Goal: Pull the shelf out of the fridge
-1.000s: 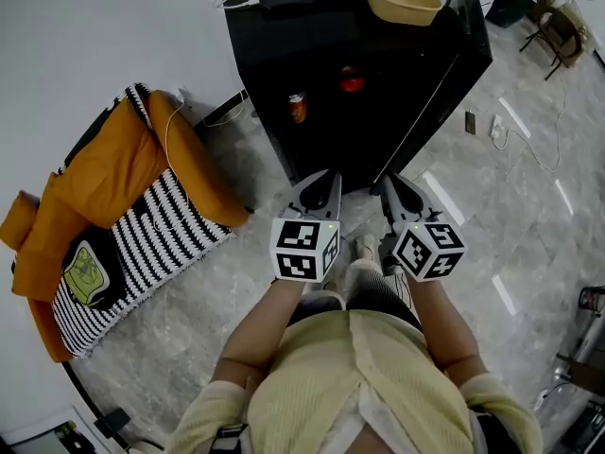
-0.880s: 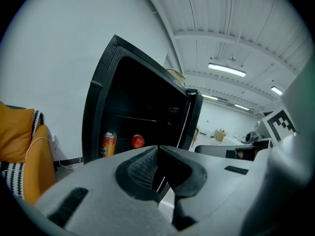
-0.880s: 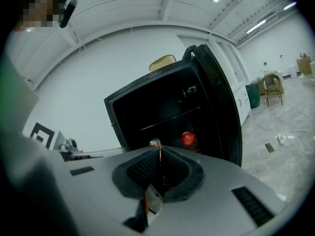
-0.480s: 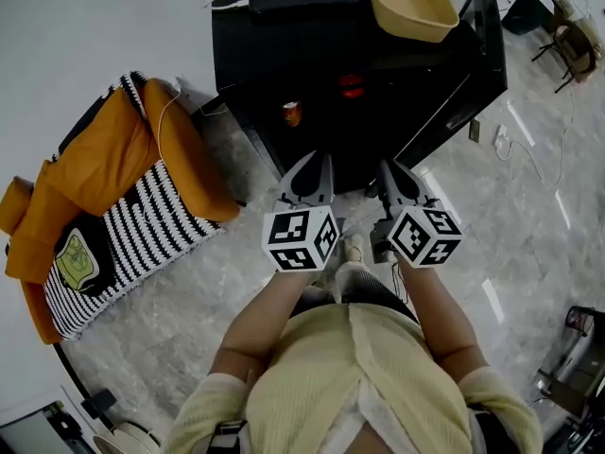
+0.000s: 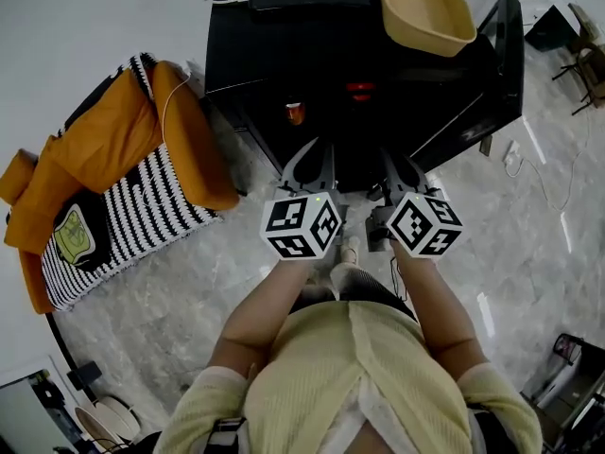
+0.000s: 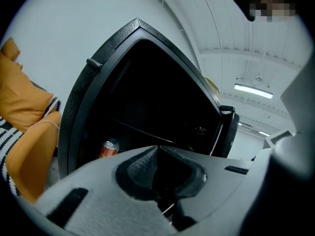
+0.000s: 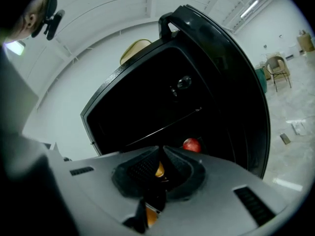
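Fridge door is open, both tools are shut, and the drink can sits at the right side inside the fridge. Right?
No: the drink can sits at the left side inside the fridge, as the head view shows. The rest is right.

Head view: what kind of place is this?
Probably a large indoor studio or lab space, not a home kitchen: a small black fridge stands open on a polished stone-look floor, beside an orange floor cushion.

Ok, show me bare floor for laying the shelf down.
Grey marble floor lies bare between the orange striped cushion and the person, and right of the black fridge's open door, below the white plug. Crowded: the fridge top, with tan basket.
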A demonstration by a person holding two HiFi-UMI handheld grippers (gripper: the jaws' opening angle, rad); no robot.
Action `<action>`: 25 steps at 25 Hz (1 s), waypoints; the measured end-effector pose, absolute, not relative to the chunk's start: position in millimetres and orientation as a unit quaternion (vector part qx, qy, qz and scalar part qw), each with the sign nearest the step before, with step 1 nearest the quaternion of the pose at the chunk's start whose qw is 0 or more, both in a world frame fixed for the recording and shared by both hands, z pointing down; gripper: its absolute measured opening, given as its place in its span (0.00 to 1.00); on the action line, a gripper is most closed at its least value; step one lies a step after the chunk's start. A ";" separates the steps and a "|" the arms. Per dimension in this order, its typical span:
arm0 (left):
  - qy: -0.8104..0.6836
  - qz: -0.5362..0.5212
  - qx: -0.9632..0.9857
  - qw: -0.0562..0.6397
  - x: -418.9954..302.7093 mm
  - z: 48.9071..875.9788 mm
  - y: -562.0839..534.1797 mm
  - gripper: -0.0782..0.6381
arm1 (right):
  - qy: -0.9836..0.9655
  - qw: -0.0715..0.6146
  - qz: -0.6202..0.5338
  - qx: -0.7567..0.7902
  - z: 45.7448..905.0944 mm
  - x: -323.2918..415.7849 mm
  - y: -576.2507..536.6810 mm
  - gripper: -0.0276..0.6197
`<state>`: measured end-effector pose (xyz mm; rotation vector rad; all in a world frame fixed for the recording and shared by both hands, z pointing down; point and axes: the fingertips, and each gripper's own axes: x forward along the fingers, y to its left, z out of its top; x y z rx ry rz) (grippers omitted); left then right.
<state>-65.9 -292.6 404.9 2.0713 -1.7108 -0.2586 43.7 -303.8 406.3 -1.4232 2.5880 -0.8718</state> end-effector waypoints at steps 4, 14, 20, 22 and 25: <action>-0.635 -0.129 0.725 0.234 -74.0 405.2 -303.5 0.15 | 0.839 0.042 -0.297 -0.453 406.2 42.5 -316.9 0.09; -0.664 -0.189 0.685 0.232 -89.4 405.5 -324.0 0.15 | 0.836 0.076 -0.328 -0.434 400.9 39.1 -351.3 0.09; -0.671 -0.208 0.676 0.222 -93.5 403.7 -331.2 0.15 | 0.833 0.096 -0.363 -0.407 404.5 31.6 -364.8 0.21; -0.677 -0.214 0.670 0.216 -97.4 402.3 -331.7 0.15 | 0.832 0.102 -0.371 -0.399 404.6 28.3 -368.4 0.23; -0.682 -0.220 0.665 0.212 -100.3 401.3 -334.2 0.15 | 0.831 0.110 -0.377 -0.393 402.8 25.7 -374.7 0.25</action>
